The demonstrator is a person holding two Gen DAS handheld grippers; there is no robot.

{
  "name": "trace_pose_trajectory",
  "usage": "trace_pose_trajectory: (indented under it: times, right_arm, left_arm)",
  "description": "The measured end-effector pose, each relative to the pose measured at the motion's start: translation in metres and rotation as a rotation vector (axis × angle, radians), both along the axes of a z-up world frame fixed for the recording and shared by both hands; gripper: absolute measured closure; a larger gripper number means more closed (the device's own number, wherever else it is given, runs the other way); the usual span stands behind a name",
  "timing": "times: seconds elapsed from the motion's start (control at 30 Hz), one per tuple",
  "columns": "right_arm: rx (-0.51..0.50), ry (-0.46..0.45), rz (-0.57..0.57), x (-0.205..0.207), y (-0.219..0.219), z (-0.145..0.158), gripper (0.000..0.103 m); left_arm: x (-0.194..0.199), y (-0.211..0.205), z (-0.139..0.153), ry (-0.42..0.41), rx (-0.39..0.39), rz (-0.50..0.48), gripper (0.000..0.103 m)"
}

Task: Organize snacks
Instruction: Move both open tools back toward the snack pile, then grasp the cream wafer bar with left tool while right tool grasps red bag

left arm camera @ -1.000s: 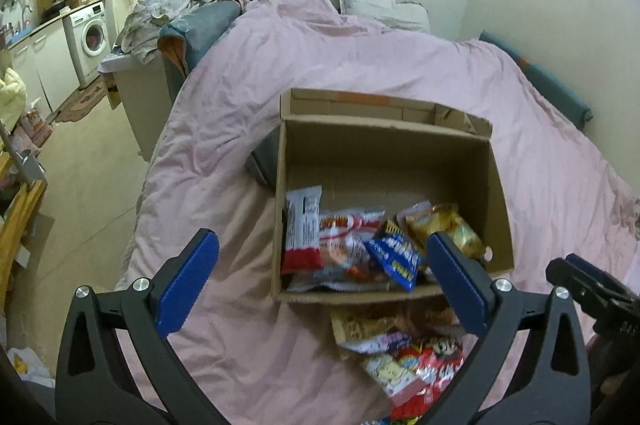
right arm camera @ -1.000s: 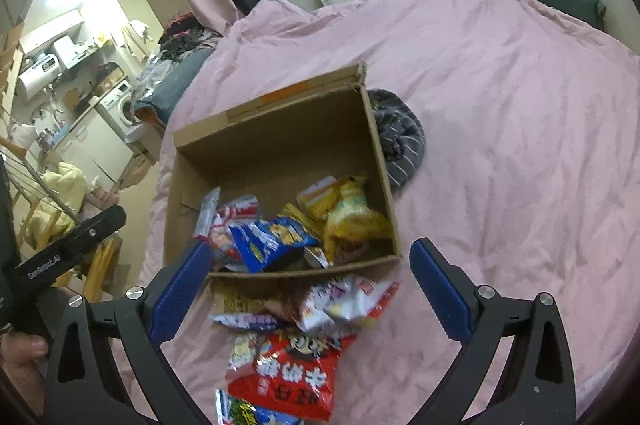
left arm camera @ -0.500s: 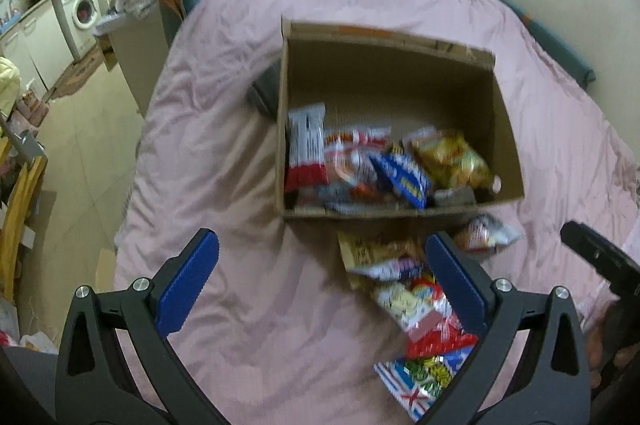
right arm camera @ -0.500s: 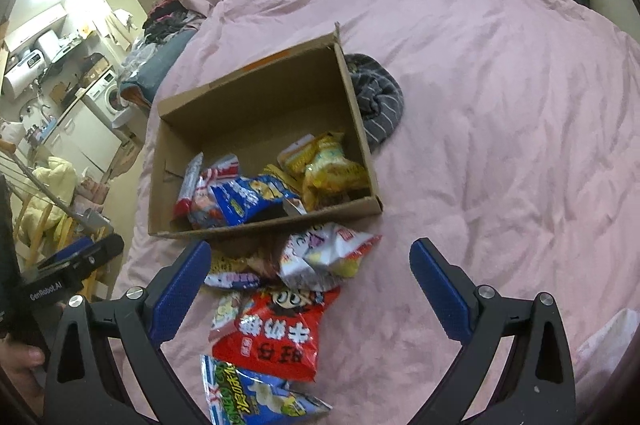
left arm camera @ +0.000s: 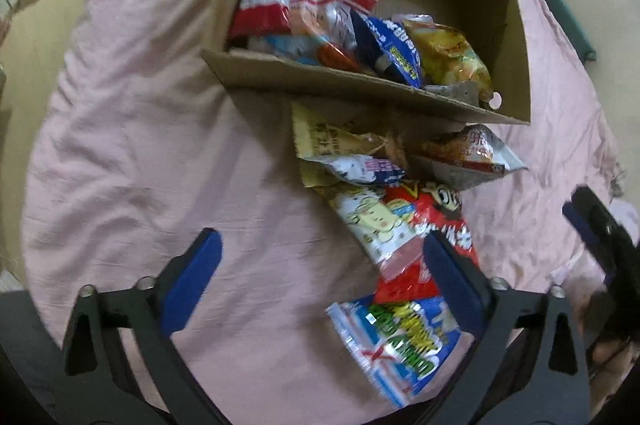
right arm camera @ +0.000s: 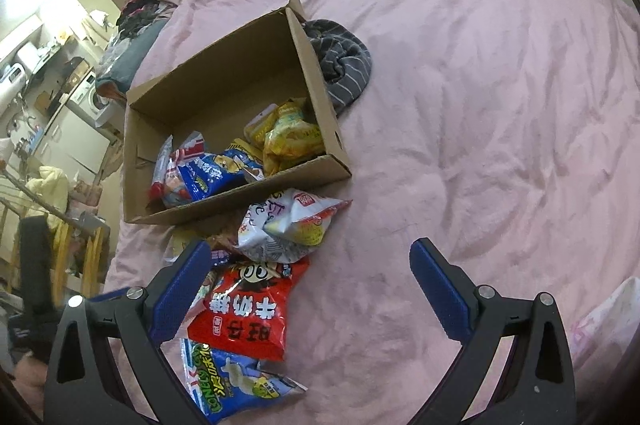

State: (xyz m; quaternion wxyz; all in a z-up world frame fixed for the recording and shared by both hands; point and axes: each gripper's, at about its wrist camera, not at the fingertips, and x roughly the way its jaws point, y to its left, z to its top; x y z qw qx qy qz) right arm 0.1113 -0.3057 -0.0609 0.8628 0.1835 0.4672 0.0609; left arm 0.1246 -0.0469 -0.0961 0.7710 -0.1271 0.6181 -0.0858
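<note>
Right in front of the cardboard box (right arm camera: 224,113), a loose heap of snack packets lay on the pink duvet (right arm camera: 480,105). A silver-and-white bag (right arm camera: 288,225) sat touching the box's near wall, with a yellowish paper packet (left arm camera: 332,137) beside it, partly tucked under the others. A red bag with big cartoon eyes (right arm camera: 244,309) lay next, nearer the duvet's front edge, and a blue bag with green lettering (right arm camera: 228,381) was nearest that edge, its top under the red bag's lower edge. A pale packet with a cartoon face (left arm camera: 372,221) rested across the red bag's left side.

Inside the box, more snacks were piled against the near wall: a red-and-white packet (left arm camera: 268,1) at the left end, a blue bag (left arm camera: 392,49) in the middle, and a crinkled yellow bag (left arm camera: 448,57) at the right end. A grey striped cloth (right arm camera: 340,65) was bunched against the box's right wall, outside it.

The left gripper (left arm camera: 320,269) pointed steeply down at the duvet left of the heap, its jaws closing but wide apart, with nothing pressed between them; its right finger overlapped the red and blue bags in that view. The right gripper (right arm camera: 308,281) hung over the heap's right side with jaws spread wide, holding nothing, bare duvet between them.
</note>
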Motion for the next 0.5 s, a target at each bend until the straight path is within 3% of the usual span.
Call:
trace_pose_trajectory:
  times: [0.1,0.27,0.37,0.43,0.5]
  right_arm:
    - [-0.007,0.000,-0.002,0.001,-0.001,-0.001,0.001]
    - [0.014,0.024,-0.017,0.001,-0.007,-0.006,0.001]
    - [0.014,0.029,-0.017,0.002,-0.007,-0.007,0.001]
    - [0.014,0.030,-0.013,0.003,-0.006,-0.007,0.001]
    - [0.015,0.034,-0.006,0.004,-0.004,-0.007,0.001]
  left_arm:
    - [0.011,-0.008,-0.017,0.057,-0.058,0.018,0.022]
    - [0.019,-0.015,-0.038,0.107,-0.126,0.090,0.023]
    - [0.018,-0.022,-0.043,0.125,-0.124,0.077,0.041]
    - [0.018,-0.025,-0.046,0.132,-0.108,0.069,0.046]
    - [0.016,-0.023,-0.047,0.128,-0.099,0.079,0.064]
